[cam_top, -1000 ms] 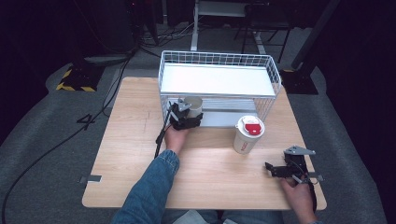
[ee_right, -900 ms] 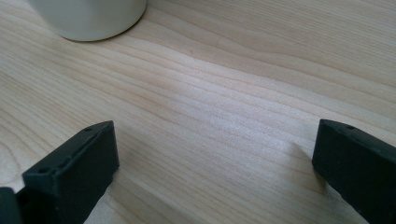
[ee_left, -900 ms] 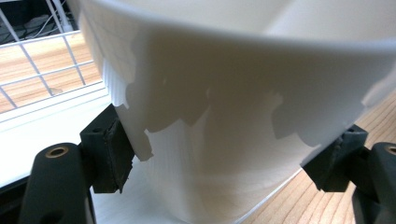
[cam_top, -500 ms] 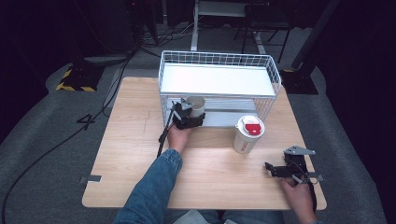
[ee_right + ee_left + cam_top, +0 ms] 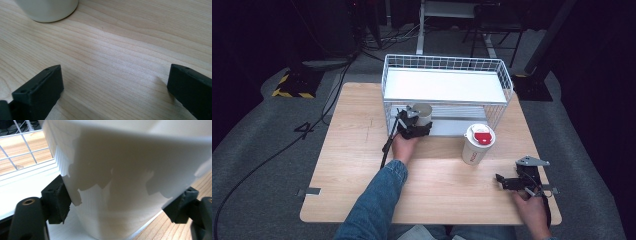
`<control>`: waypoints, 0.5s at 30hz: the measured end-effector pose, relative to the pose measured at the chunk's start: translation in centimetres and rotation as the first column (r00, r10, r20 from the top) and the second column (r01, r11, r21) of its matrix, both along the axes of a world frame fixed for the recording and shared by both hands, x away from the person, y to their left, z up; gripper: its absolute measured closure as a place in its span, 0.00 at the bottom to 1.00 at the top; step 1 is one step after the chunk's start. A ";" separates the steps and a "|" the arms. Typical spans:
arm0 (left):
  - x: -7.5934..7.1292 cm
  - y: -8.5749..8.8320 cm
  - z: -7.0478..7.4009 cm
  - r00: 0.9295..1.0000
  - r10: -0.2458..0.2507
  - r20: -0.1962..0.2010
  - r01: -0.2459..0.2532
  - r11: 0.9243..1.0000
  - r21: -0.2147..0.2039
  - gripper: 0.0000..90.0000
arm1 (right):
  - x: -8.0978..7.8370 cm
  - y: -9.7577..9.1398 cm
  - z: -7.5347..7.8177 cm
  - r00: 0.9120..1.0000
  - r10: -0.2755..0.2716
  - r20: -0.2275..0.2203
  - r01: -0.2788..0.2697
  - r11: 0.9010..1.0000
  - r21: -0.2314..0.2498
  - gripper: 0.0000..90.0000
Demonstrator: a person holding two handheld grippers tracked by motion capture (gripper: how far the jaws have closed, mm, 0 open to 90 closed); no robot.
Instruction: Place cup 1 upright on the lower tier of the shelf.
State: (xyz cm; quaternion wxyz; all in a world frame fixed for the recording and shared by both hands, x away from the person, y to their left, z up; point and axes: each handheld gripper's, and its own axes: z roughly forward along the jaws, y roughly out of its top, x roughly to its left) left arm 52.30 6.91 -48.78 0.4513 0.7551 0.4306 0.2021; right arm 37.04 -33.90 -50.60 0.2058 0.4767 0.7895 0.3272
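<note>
A white paper cup without a lid (image 5: 424,110) stands on the lower shelf of the white wire rack (image 5: 447,85). My left gripper (image 5: 419,121) reaches in from the front, and its jaws have just been opening. In the left gripper view the cup (image 5: 130,170) sits between the black pads (image 5: 58,200), which stand just off its wall. A second white cup with a red-marked lid (image 5: 477,144) stands on the table to the right. My right gripper (image 5: 506,181) rests low near the table's front right corner. It is open and empty (image 5: 115,92), with the lidded cup's base (image 5: 47,8) ahead.
The rack has a white top shelf and wire sides, and stands at the back of the wooden table (image 5: 352,150). Bare wood lies left of the rack and across the front. A black cable (image 5: 388,145) trails from the left gripper.
</note>
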 end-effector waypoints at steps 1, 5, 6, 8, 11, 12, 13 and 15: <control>0.1 0.0 0.0 1.000 0.013 -0.001 -0.013 1.000 0.007 0.17 | 0.0 0.0 0.0 1.000 0.000 0.000 0.000 1.000 0.000 0.01; 0.0 -0.1 0.2 1.000 0.028 0.004 -0.028 1.000 -0.009 0.05 | 0.0 0.0 0.0 1.000 0.000 0.000 0.000 1.000 0.000 0.01; 0.0 -0.1 0.2 1.000 0.028 0.004 -0.028 1.000 -0.009 0.02 | 0.0 0.0 0.0 1.000 0.000 0.000 0.000 1.000 0.000 0.01; -0.1 0.0 0.3 0.999 0.031 -0.007 -0.031 0.999 -0.020 0.00 | 0.0 0.0 0.0 1.000 0.000 0.000 0.000 1.000 0.000 0.01; -0.5 0.0 0.7 1.000 0.024 0.007 -0.024 0.999 -0.025 0.00 | 0.0 0.0 0.0 1.000 0.000 0.000 0.000 1.000 0.000 0.01; -0.6 0.1 0.8 1.000 0.018 0.009 -0.017 1.000 -0.023 0.00 | 0.0 0.0 0.0 1.000 0.000 0.000 0.000 1.000 0.000 0.01; -1.0 0.2 1.0 1.000 0.012 0.012 -0.012 1.000 -0.025 0.00 | 0.0 0.0 0.0 1.000 0.000 0.000 0.000 1.000 0.000 0.01; -1.3 0.2 1.1 1.000 0.014 0.022 -0.013 1.000 -0.028 0.00 | 0.0 0.0 0.0 1.000 -0.001 0.000 0.001 1.000 0.000 0.00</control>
